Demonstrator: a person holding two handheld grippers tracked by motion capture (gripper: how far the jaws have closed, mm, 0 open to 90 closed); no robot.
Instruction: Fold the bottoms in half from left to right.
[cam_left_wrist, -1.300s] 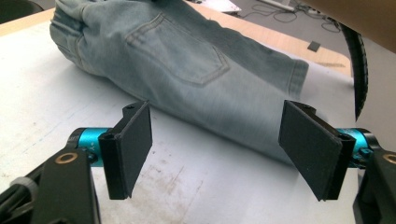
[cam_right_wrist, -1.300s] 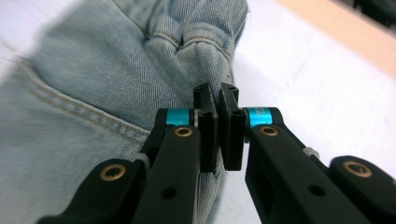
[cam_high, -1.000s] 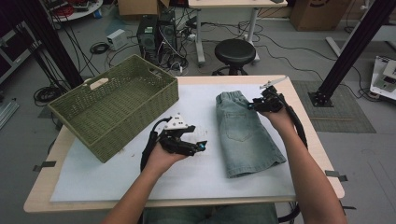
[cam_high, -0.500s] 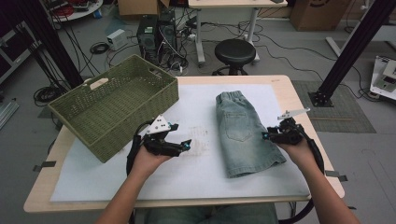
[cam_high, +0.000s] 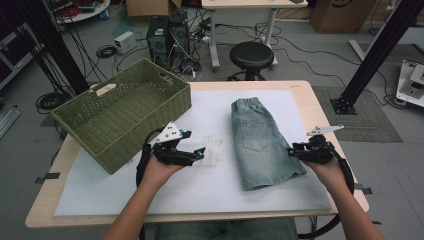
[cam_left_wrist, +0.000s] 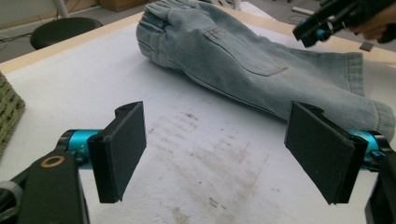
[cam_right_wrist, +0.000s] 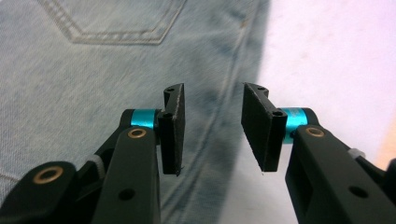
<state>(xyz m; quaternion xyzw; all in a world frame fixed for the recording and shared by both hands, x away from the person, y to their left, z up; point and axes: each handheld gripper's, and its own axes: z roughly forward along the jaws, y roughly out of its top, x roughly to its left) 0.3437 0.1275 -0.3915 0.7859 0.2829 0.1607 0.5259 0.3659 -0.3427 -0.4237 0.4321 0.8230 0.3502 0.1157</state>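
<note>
Hovering at the right edge of the denim shorts (cam_high: 262, 145) in the high view, the right gripper (cam_high: 291, 151) has come down the table from the waistband end toward the hem side since a second ago. Its jaws have just been opening again after a brief narrowing, with nothing pinched between them. The left gripper (cam_high: 200, 151) has slid slightly left and rests over the white mat (cam_high: 210, 120), well apart from the shorts, jaws spread and empty. That reads as lining up for a fold or a lift — no grasp yet.

From the left gripper view, both black jaws stand wide over the stained mat, the shorts (cam_left_wrist: 243, 60) lying flat beyond them and the other gripper (cam_left_wrist: 313, 28) poised above the far hem.

From the right gripper view, the jaws are parted just above the side seam of the shorts (cam_right_wrist: 93, 93), pads not pressing the cloth.

Back in the high view, the green wicker basket (cam_high: 165, 105) sits at the left of the table — nothing inside it.
</note>
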